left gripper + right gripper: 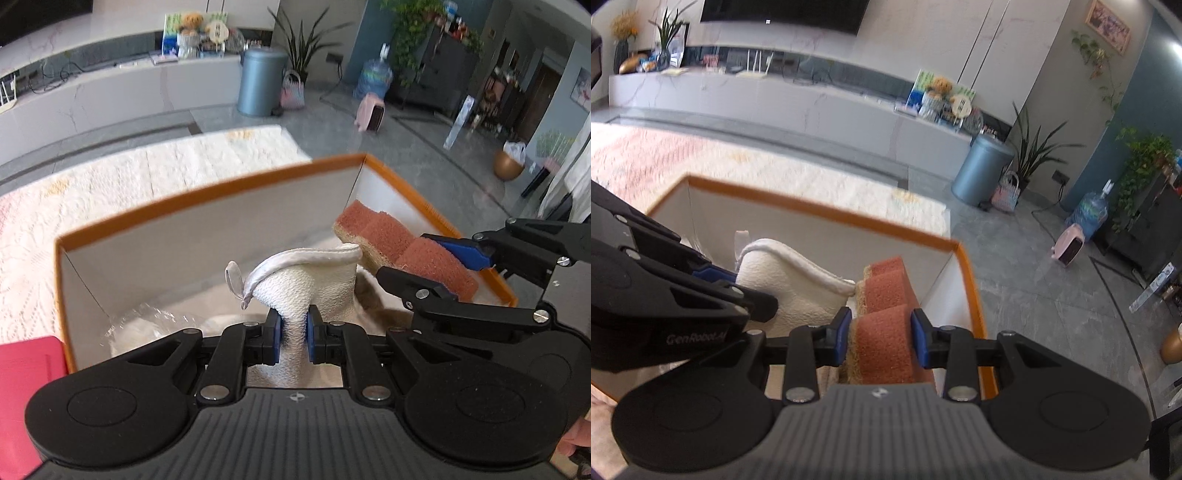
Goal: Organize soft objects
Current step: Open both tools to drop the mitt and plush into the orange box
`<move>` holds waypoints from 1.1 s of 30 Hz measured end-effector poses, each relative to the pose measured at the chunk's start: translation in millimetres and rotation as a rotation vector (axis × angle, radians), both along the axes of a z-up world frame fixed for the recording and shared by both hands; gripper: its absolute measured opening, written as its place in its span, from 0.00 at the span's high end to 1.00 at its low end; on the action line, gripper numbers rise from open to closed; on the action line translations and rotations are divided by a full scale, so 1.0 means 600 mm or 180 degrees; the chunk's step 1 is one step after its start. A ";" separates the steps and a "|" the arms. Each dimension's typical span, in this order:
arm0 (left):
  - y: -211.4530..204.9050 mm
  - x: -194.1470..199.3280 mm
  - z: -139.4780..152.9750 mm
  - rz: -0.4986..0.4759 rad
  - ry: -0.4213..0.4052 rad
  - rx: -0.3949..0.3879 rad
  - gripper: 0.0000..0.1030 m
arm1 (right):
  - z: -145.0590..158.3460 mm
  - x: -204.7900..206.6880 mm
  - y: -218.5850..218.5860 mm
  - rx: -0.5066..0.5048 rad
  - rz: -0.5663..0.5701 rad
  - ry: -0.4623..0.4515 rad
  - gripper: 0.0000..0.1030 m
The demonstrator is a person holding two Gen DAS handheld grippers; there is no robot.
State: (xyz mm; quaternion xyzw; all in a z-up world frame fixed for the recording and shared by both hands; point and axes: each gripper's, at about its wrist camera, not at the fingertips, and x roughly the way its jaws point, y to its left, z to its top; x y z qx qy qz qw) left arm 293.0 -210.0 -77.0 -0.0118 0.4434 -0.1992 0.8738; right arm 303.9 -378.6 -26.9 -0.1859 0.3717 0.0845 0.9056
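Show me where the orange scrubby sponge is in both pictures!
Left wrist view: the sponge sits right of centre, above the box, pinched by the right gripper.
Right wrist view: lower centre, between the blue pads.
Shared landmark: the orange-rimmed box.

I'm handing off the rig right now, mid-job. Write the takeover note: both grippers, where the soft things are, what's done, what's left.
Left gripper: shut on the white cloth mitt, held over the orange-rimmed box.
Right gripper: shut on the rust-coloured sponge, over the box's right end, beside the mitt.
Done: both items picked up and brought to the box; some clear plastic wrapping already lies in its left corner.
Left: lower both, release inside, withdraw. A red object sits outside the box, left; cannot tell what it is.
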 end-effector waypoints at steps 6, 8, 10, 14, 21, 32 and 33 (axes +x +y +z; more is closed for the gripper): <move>0.003 -0.007 -0.003 0.0040 0.0018 0.0109 0.72 | -0.024 0.004 0.000 -0.0071 0.0037 0.0079 0.65; 0.003 -0.008 0.001 0.0080 -0.0005 0.0135 0.68 | -0.025 0.003 -0.001 -0.0091 0.0048 0.0076 0.65; 0.003 -0.009 0.005 0.0119 -0.0024 0.0152 0.61 | -0.021 0.001 0.002 -0.0108 0.0062 0.0086 0.60; 0.005 -0.021 0.025 0.0104 -0.0160 0.0150 0.43 | -0.007 -0.008 0.006 -0.0165 0.0110 0.0052 0.43; 0.012 -0.052 0.079 0.0121 -0.0368 0.0149 0.29 | 0.029 -0.032 0.014 -0.0279 0.0134 -0.0041 0.27; 0.077 -0.151 0.166 0.0133 -0.1107 -0.0080 0.25 | 0.115 -0.123 0.017 0.0400 -0.0316 -0.0341 0.15; 0.084 -0.165 0.170 0.0170 -0.1182 -0.0071 0.25 | 0.119 -0.136 0.021 0.0520 -0.0344 -0.0368 0.15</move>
